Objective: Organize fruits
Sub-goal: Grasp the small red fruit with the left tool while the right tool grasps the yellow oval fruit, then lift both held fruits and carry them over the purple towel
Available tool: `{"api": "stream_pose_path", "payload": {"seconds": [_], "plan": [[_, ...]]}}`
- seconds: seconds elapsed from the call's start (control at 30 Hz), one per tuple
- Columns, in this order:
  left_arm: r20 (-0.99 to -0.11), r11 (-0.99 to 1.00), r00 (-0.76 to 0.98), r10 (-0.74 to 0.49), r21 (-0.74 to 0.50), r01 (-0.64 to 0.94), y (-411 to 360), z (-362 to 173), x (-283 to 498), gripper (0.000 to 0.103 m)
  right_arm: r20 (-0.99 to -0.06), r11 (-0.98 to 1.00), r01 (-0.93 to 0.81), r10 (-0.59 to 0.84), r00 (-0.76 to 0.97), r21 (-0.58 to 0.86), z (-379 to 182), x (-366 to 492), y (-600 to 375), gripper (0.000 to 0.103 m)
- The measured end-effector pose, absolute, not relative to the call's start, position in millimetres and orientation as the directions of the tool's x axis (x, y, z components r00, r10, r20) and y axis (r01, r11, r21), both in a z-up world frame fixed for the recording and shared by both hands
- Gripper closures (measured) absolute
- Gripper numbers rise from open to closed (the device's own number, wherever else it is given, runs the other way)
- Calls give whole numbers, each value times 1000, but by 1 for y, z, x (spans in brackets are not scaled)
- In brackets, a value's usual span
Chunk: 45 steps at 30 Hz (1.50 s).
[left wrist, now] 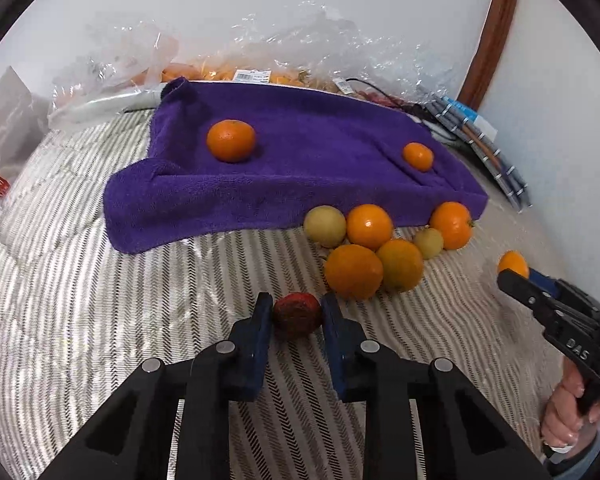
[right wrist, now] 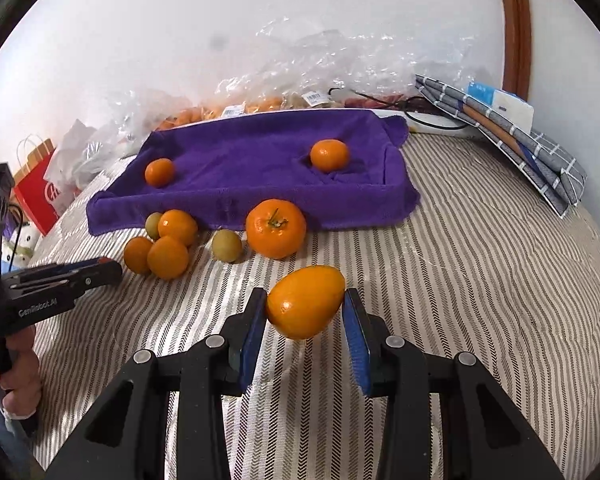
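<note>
My left gripper (left wrist: 297, 314) is shut on a dark red fruit (left wrist: 297, 316) just above the striped bedcover. My right gripper (right wrist: 305, 308) is shut on an oval orange fruit (right wrist: 305, 302), held above the cover. A purple towel-lined tray (left wrist: 300, 184) holds two oranges, one (left wrist: 231, 141) at the left and one (left wrist: 418, 156) at the right. A cluster of orange and yellow-green fruits (left wrist: 380, 252) lies on the cover in front of the tray. In the right wrist view a big orange with a stem (right wrist: 276, 229) sits by the tray (right wrist: 260, 200).
Crinkled plastic bags of produce (left wrist: 236, 68) lie behind the tray against the wall. A folded grey checked cloth (right wrist: 512, 136) leans at the right. A red paper bag (right wrist: 36, 192) stands at the left. A black cable (right wrist: 428, 114) lies behind the tray.
</note>
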<state>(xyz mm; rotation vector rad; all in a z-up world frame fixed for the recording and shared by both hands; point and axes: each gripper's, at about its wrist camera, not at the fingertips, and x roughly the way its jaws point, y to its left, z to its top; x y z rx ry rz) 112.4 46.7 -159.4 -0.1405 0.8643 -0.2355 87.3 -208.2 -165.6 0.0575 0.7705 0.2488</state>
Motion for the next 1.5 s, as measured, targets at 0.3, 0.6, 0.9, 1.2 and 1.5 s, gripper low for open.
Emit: {"api": "stream_pose_path", "payload": {"seconds": [0.3,0.6,0.9,1.2,1.5], "plan": [[-687,952,663,-297,-270,147,57,-154,105,79,-663,967,-172,254,705,188,-164,87,-218,65],[-654,945,690,-311,-289,151,59,-149,99,79,-649,969,-166,247,719,185,-162,83,-220,65],[-624,945,723,-296,-301,128,65,-144,98,79,-639,960,-174,276,718,219,-160,82,-227,65],[-581,945,762,-285,-302,124,71,-133,90,79,-665,965,-154,259,700,214,-161,90,-231,65],[-526,943,795,-304,-283,174,74,-75,81,79,-623,976,-177,215,752,125,-119,111,-226,65]]}}
